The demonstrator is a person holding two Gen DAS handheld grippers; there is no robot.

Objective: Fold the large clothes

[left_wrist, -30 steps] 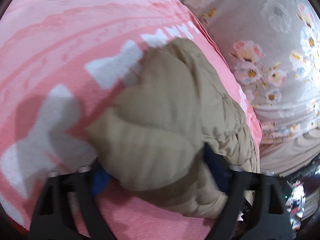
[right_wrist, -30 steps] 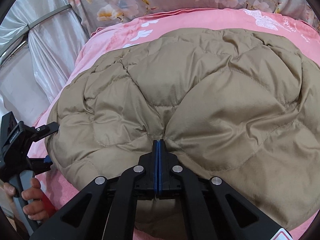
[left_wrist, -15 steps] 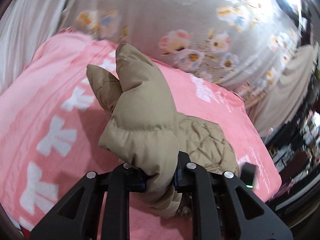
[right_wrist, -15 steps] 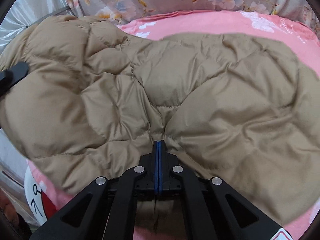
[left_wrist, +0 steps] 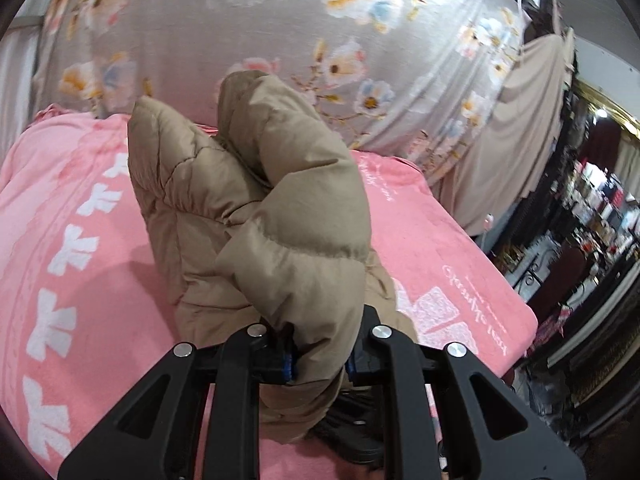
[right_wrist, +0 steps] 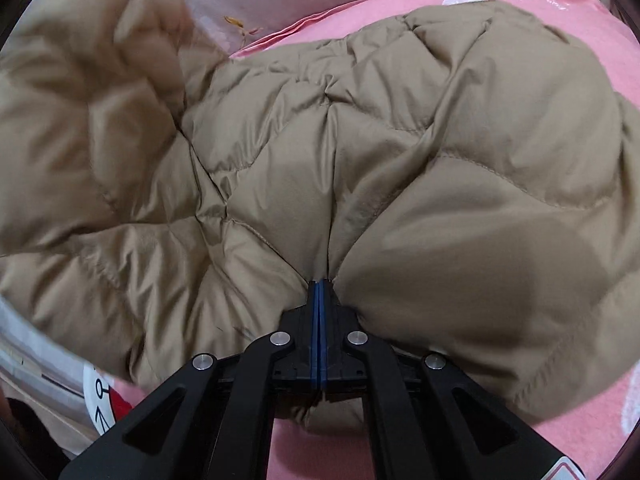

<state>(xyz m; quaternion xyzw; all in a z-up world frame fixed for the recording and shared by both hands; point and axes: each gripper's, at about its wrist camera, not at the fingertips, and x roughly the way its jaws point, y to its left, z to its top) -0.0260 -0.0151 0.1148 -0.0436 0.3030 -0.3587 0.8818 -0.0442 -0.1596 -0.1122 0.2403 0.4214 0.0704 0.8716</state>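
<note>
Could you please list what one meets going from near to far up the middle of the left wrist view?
left gripper → tan puffer jacket clamped in it → pink blanket → grey floral sheet at the back.

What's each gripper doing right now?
Left gripper: closed on a raised fold of the jacket.
Right gripper: closed, pinching the jacket's edge.
</note>
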